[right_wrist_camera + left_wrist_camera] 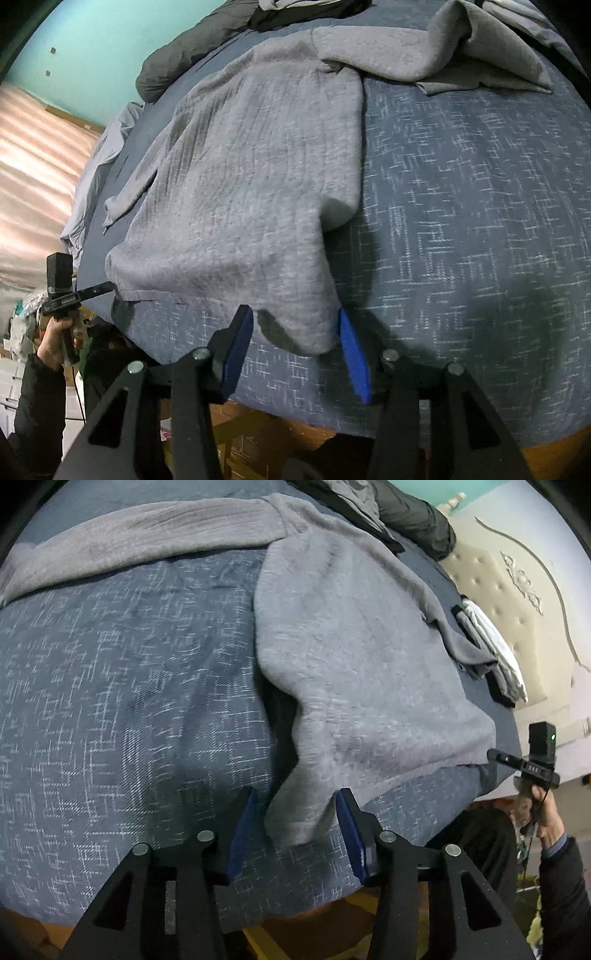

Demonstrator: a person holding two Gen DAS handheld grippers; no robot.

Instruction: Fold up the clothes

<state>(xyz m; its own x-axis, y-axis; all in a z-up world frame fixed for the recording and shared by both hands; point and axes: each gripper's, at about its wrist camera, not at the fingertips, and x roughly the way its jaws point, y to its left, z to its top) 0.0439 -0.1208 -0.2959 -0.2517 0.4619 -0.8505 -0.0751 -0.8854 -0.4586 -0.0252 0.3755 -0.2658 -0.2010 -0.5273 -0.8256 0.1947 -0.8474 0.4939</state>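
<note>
A grey knitted garment [351,646] lies spread on the blue patterned bedspread [129,664]. In the left wrist view my left gripper [297,794] is open near the bed's front edge. One hem corner of the garment lies loose between its blue pads [242,834]. The right wrist view shows the same garment [240,166], with my right gripper [295,314] open around its other hem corner. That corner rests close against the right-hand pad [354,354] without being pinched. Each view also shows the other gripper at the garment's far corner: the right gripper [496,755] and the left gripper [105,287], each held by a hand.
A folded black and white clothes stack [491,653] sits by the beige tufted headboard [517,590]. A dark jacket [184,55] and more grey clothes [461,48] lie at the far side of the bed. The wooden bed frame [280,424] shows below the bedspread [480,221].
</note>
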